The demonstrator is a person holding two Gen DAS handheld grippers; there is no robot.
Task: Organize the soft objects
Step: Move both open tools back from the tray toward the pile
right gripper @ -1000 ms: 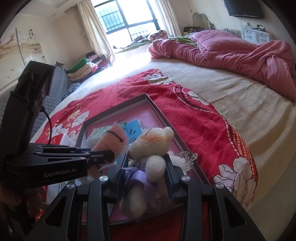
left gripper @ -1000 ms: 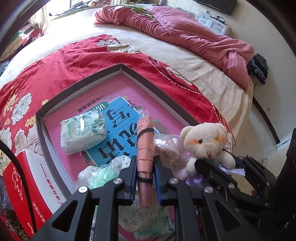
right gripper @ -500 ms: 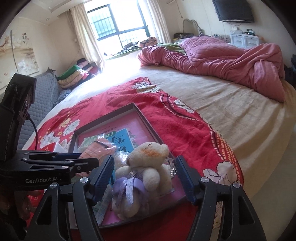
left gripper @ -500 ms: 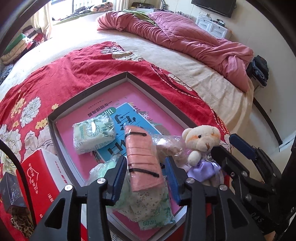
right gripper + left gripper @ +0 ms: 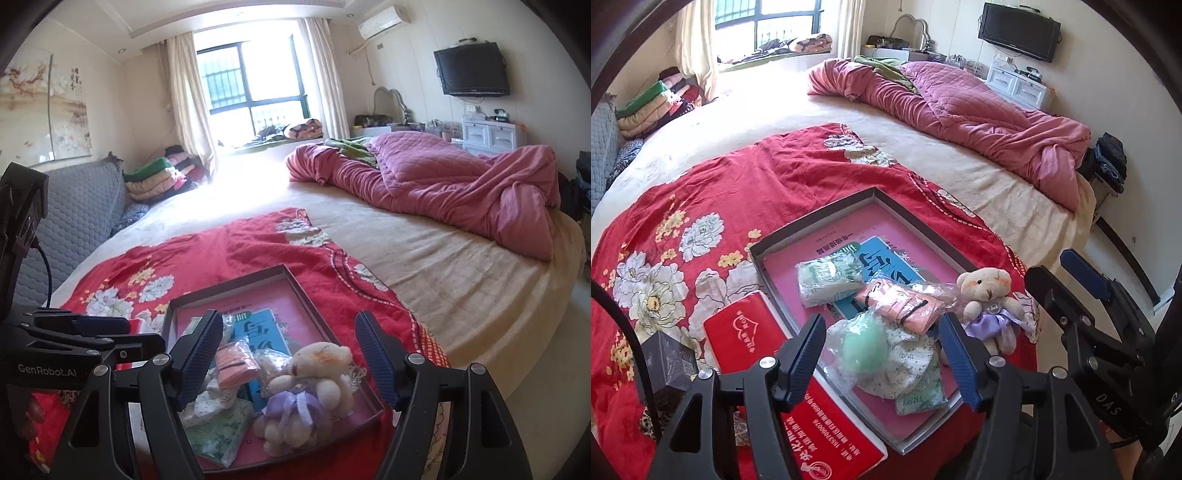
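A shallow dark-rimmed tray (image 5: 812, 216) with a pink floor lies on the red flowered blanket. In it lie a green tissue pack (image 5: 827, 275), a folded pink cloth with black bands (image 5: 899, 304), a bagged green sponge (image 5: 866, 347) and flowered tissue packs (image 5: 918, 397). A cream teddy bear in a purple dress (image 5: 988, 302) sits at the tray's right rim; it also shows in the right wrist view (image 5: 306, 391). My left gripper (image 5: 882, 354) is open and empty above the tray's near end. My right gripper (image 5: 290, 360) is open and empty above the bear.
A red tissue box (image 5: 798, 387) and a dark faceted box (image 5: 670, 363) lie left of the tray. A rumpled pink quilt (image 5: 979, 118) lies at the far side of the bed. The bed edge (image 5: 1086, 221) drops off to the right. A grey sofa (image 5: 81, 210) stands at the left.
My left gripper opened and let the pink cloth fall into the tray. My right gripper opened and let go of the bear at the tray's rim. Both grippers pulled back and up.
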